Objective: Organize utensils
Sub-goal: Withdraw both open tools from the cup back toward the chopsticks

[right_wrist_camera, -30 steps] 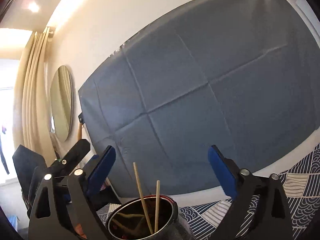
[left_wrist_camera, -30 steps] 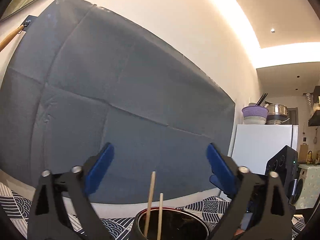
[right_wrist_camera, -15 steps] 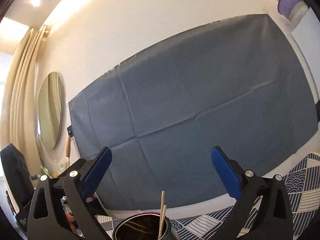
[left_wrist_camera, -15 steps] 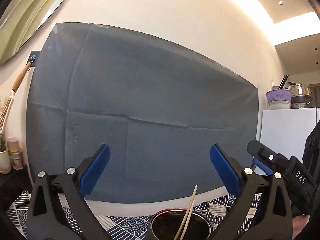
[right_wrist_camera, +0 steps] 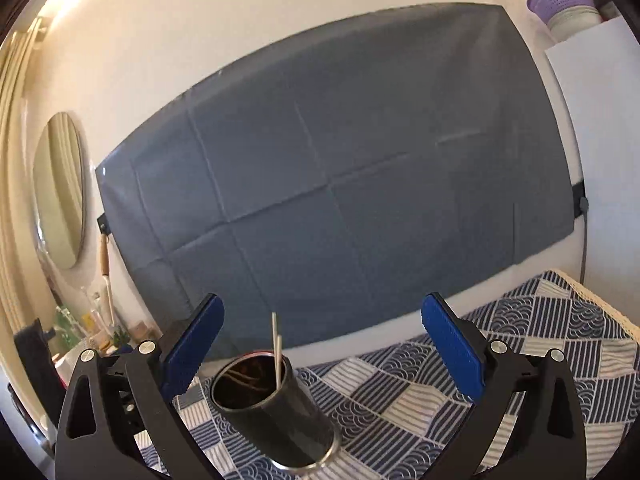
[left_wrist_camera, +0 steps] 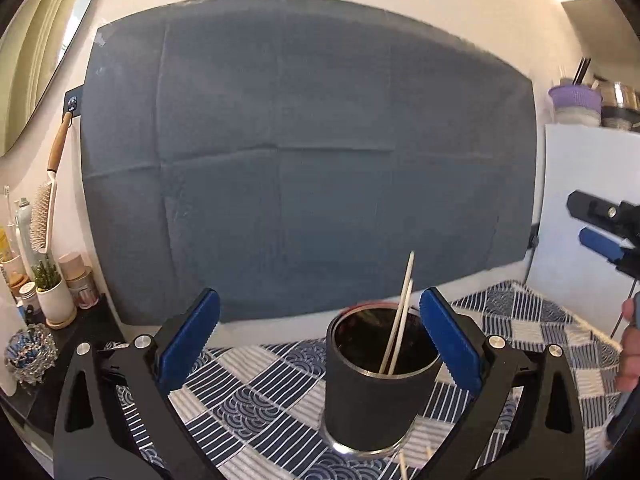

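Note:
A dark cylindrical utensil holder [left_wrist_camera: 374,400] with a metal rim stands upright on the blue patterned tablecloth [left_wrist_camera: 248,400]. Two wooden chopsticks [left_wrist_camera: 400,320] lean inside it. My left gripper [left_wrist_camera: 320,340] is open and empty, its blue pads to either side of the holder and short of it. In the right wrist view the holder [right_wrist_camera: 276,412] with the chopsticks [right_wrist_camera: 276,348] sits low left between the fingers of my right gripper [right_wrist_camera: 324,348], which is open and empty. The right gripper also shows in the left wrist view [left_wrist_camera: 604,232] at the far right. Two more wooden sticks [left_wrist_camera: 416,460] lie on the cloth by the holder's base.
A grey cloth [left_wrist_camera: 304,152] hangs on the wall behind the table. A side shelf at left holds a small potted plant [left_wrist_camera: 54,296], jars and bottles, with a hairbrush [left_wrist_camera: 46,208] hanging above. A white fridge [left_wrist_camera: 588,208] stands at right. The table's right edge [right_wrist_camera: 600,304] is near.
Both cameras have tilted downward and drawn back, so the holder and tablecloth now show in full. The chopsticks stay in the holder. Both grippers remain open.

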`<state>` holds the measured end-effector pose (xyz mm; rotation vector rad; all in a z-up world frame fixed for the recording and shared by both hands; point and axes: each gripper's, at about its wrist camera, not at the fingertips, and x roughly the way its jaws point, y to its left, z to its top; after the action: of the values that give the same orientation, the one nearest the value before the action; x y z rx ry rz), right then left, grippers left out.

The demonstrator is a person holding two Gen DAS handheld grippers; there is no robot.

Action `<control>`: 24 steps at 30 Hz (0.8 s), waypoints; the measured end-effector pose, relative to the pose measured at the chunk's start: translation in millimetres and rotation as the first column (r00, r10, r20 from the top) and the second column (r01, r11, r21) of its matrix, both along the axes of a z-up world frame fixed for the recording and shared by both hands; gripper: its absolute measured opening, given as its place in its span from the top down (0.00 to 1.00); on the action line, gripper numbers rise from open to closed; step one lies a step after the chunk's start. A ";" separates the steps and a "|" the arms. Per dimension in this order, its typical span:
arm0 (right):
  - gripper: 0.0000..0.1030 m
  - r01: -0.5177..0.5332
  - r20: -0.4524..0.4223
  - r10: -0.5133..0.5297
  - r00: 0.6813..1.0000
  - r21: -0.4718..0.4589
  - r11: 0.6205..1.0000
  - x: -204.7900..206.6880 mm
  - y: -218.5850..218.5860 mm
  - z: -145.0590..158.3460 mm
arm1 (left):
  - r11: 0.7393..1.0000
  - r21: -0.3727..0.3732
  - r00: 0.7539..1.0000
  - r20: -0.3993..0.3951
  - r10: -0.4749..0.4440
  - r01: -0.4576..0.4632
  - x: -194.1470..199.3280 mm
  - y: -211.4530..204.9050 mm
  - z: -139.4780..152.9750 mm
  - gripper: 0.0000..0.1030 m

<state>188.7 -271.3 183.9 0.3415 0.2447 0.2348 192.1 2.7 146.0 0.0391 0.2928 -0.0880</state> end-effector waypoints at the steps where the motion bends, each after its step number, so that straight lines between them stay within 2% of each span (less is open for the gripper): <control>1: 0.08 -0.007 -0.024 0.007 1.000 -0.003 1.000 -5.0 -5.5 -7.0 | 1.000 0.015 1.000 -0.027 0.007 -0.007 0.3 -1.2 -5.6 0.06; 5: 0.08 -0.068 -0.143 0.062 0.988 -0.033 0.997 -12.9 -3.9 -34.7 | 0.998 0.057 0.991 -0.128 0.024 -0.017 -5.2 -4.0 -32.0 0.06; 10: 0.08 -0.131 -0.312 0.107 0.944 -0.060 0.990 -14.5 4.0 -77.2 | 0.994 0.109 0.982 -0.187 0.038 -0.018 -22.6 -10.9 -58.3 0.06; 14: 0.08 -0.208 -0.454 0.146 0.879 -0.091 0.974 -15.4 9.7 -121.7 | 0.990 0.140 0.969 -0.242 0.056 -0.023 -33.6 -14.2 -76.4 0.06; 18: 0.08 -0.259 -0.566 0.143 0.812 -0.130 0.957 -18.7 17.2 -161.6 | 0.988 0.155 0.940 -0.340 0.028 0.026 -43.1 -18.5 -97.9 0.06; 24: 0.08 -0.292 -0.648 0.148 0.747 -0.119 0.949 -23.8 23.3 -198.2 | 0.986 0.149 0.913 -0.407 -0.008 0.076 -59.7 -25.5 -112.7 0.06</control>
<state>164.9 -248.1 -14.3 0.1626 0.9857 0.3215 132.4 -22.9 33.3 0.1910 0.7163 -0.1151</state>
